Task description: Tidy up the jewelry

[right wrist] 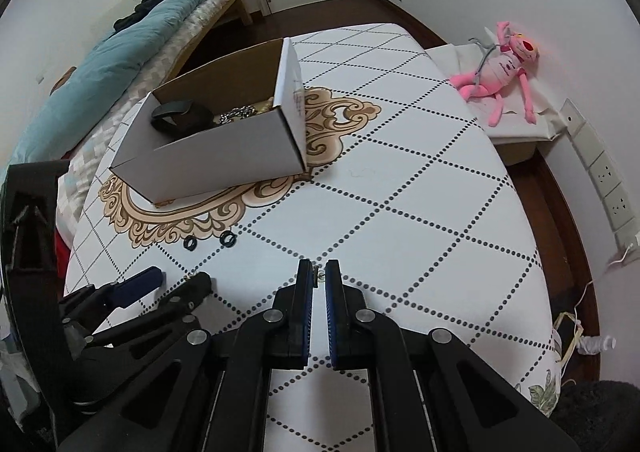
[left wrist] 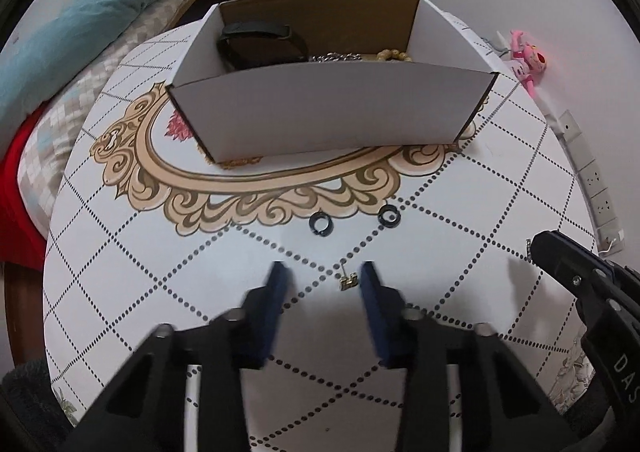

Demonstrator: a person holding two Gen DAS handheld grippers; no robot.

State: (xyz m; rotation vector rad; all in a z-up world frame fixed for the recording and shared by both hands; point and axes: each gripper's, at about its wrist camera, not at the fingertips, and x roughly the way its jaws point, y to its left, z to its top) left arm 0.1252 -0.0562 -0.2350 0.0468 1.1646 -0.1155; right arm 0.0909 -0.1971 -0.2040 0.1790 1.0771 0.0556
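Note:
A white cardboard box (left wrist: pixel 328 112) (right wrist: pixel 224 148) stands on the patterned table and holds a black band (left wrist: pixel 260 44), a silver chain (left wrist: pixel 340 57) and beads (left wrist: pixel 394 54). Two black rings (left wrist: pixel 319 222) (left wrist: pixel 389 217) lie on the table before it, also in the right wrist view (right wrist: pixel 190 243) (right wrist: pixel 227 239). My left gripper (left wrist: pixel 325 280) is open around a small gold earring (left wrist: pixel 347 281) lying close to its right finger. My right gripper (right wrist: pixel 319 276) is shut on a small silver stud earring (right wrist: pixel 317 277), just above the table; it also shows at the right of the left wrist view (left wrist: pixel 530 248).
A bed with a teal blanket (right wrist: pixel 132 40) lies left of the table. A pink plush toy (right wrist: pixel 500 72) sits on a cloth at the right. Wall sockets (right wrist: pixel 608 180) line the right wall. The table edge (right wrist: pixel 520 188) curves down on the right.

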